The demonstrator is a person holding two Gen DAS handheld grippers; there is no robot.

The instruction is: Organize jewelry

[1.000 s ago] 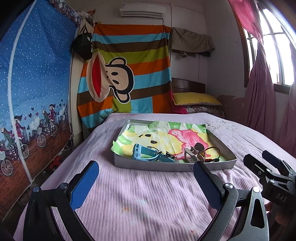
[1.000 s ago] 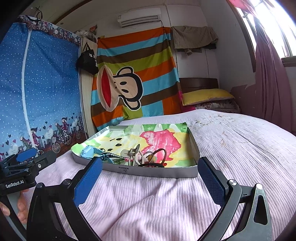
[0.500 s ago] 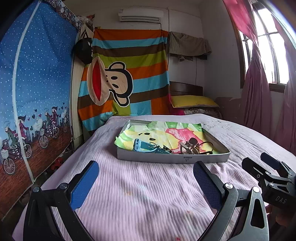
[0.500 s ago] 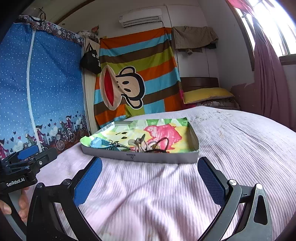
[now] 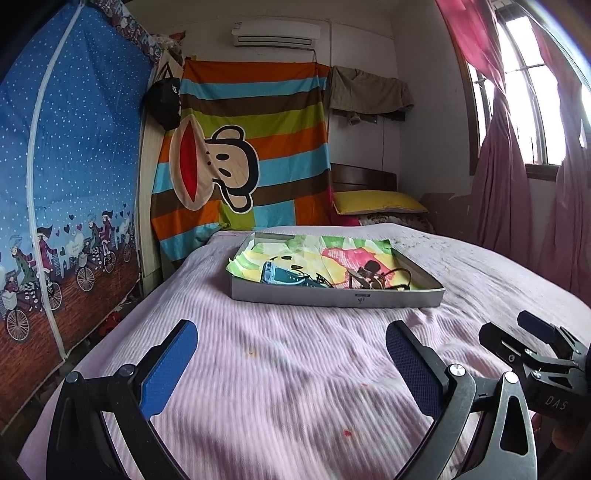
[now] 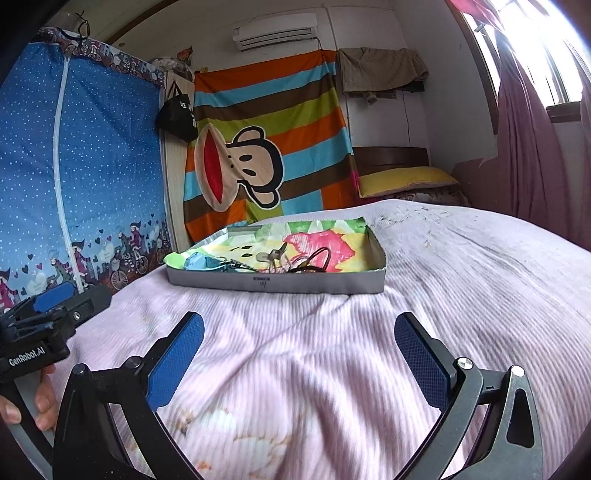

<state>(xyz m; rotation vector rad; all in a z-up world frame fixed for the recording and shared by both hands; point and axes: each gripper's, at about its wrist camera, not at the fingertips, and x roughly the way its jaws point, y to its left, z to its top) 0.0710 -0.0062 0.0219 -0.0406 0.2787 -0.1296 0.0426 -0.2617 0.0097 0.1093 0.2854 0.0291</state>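
Jewelry (image 5: 364, 277) is seen heaped mid-frame in the tray (image 5: 332, 295), well apart from the left gripper (image 5: 291, 358) and right gripper (image 6: 301, 350), both spread wide and empty; any pick is best aimed at a single strand.

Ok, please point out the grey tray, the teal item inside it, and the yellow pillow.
grey tray (image 5: 332, 295), left wrist view, front wall.
teal item (image 5: 275, 275), left wrist view, its middle.
yellow pillow (image 6: 406, 181), right wrist view, top face.

Left wrist view: low over bed (image 5: 295, 369), looks forward between own wide-spread blue pads (image 5: 168, 365) toward headboard wall; tray (image 5: 332, 293) ahead, mid-distance; right gripper (image 5: 535, 343) at right edge.
Right wrist view: same low height, same heading, set to right; tray (image 6: 277, 284) left of centre; left gripper (image 6: 55, 306) at left edge.
Shared: tray, bed, monkey cloth (image 5: 240, 155), air conditioner (image 6: 277, 29).
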